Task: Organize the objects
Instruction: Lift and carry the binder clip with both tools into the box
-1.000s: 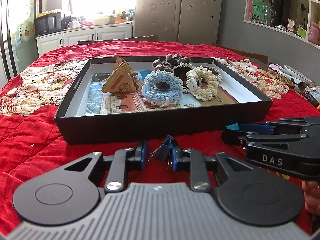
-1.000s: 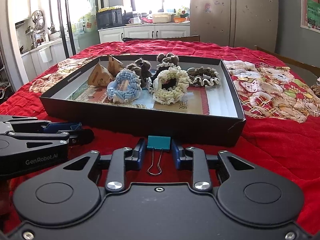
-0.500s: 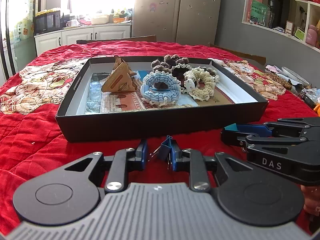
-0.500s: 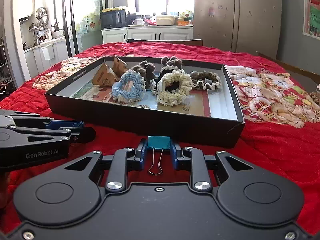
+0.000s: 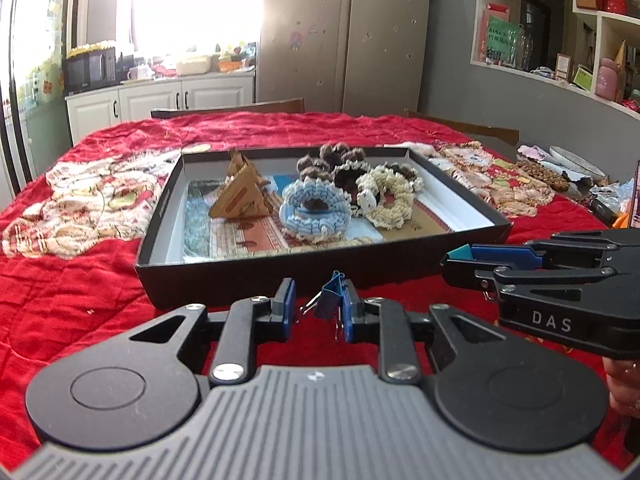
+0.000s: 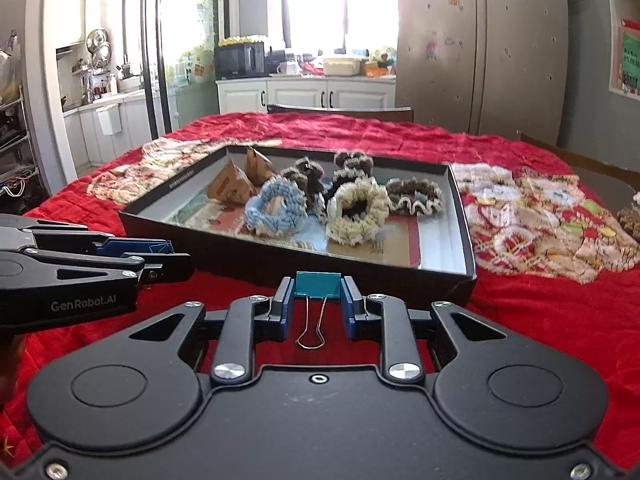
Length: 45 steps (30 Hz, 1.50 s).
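My left gripper [image 5: 318, 308] holds a dark blue binder clip [image 5: 331, 298] against its right finger, above the red cloth just before the black box [image 5: 256, 276]. My right gripper [image 6: 318, 300] is shut on a teal binder clip [image 6: 318, 285], wire handles hanging toward me. Each gripper shows in the other's view: the right one [image 5: 460, 262] and the left one [image 6: 172, 258]. The box holds a blue crocheted scrunchie [image 5: 314, 210], a cream scrunchie [image 5: 386, 204], brown ones [image 5: 332, 158] and cardboard pyramids [image 5: 240, 196].
A red patterned cloth [image 6: 540, 312] covers the table. Wrappers and a plate [image 5: 576, 164] lie at its far right edge. Chairs [image 6: 340, 112], cabinets and a fridge stand behind the table.
Both grippers have risen and tilted up a little with their clips, so the box sits lower in both views. The grips look the same.
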### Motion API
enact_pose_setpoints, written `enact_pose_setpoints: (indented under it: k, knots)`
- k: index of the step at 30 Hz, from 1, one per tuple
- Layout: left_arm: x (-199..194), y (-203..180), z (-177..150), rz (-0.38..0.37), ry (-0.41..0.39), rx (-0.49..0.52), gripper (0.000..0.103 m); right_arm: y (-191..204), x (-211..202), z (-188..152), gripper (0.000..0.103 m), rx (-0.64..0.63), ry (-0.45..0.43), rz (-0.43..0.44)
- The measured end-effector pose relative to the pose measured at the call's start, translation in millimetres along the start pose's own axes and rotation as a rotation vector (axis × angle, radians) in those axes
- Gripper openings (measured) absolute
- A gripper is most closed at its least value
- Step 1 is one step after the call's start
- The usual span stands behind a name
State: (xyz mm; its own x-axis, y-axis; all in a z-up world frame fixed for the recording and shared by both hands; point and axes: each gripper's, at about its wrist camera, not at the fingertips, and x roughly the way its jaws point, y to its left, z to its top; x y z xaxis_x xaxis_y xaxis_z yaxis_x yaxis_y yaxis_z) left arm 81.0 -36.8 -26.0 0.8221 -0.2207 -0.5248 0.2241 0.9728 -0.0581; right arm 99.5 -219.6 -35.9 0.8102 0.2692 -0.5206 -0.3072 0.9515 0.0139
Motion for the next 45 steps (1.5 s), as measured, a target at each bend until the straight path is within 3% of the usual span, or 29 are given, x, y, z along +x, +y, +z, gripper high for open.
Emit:
enact_pose_setpoints:
  k: [16,24,34,45]
  knots:
    - [-28.7,9.6,22.6,-0.006,-0.096,-0.010,0.027,7.3,-29.1,17.6,0.023,-0.019,-0.081,0.040]
    - [-30.0,23.7,37.9,0.017,-0.119,-0.013,0.027,3.4,-31.6,30.9,0.023,-0.037,-0.126,0.005]
    - [-14.5,43.5,54.7,0.050,-0.125,-0.048,0.027,-15.2,-9.7,55.1,0.023,-0.024,-0.140,-0.061]
    - [23.2,56.8,57.3,0.087,-0.078,-0.059,0.027,-4.7,38.1,69.3,0.023,-0.032,-0.099,-0.034]
